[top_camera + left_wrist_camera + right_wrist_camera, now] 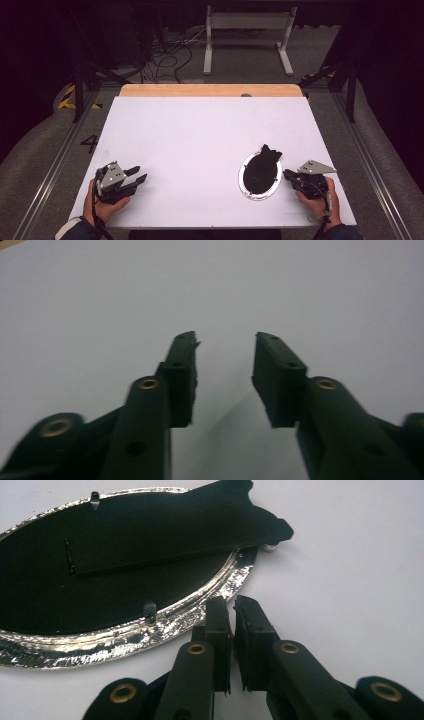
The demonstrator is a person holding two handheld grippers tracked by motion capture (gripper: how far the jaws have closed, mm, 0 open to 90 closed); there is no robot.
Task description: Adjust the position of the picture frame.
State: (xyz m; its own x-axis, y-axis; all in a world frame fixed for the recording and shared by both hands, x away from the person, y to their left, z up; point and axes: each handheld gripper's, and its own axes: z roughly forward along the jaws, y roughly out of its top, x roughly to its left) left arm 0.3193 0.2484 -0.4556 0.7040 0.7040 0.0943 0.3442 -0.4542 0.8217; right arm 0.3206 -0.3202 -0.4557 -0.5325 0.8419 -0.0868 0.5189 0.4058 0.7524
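Lying near worktop (200, 130) front-right corner: oval silver-rimmed tray (247, 186) holding black cloth (262, 167), long axis front-to-back, just left of nearly closed, empty right tongs (289, 174). Left tongs (141, 175) apart, empty, well away.

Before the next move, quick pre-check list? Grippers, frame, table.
1. Left gripper open, nothing between the jaws: ok.
2. Right gripper nearly closed, holding nothing: ok.
3. Right gripper beside the oval silver frame; whether they touch: cannot tell.
4. Frame lies flat, back side up, on the white table: ok.
5. Black stand lies across the frame's back, its end past the rim: ok.
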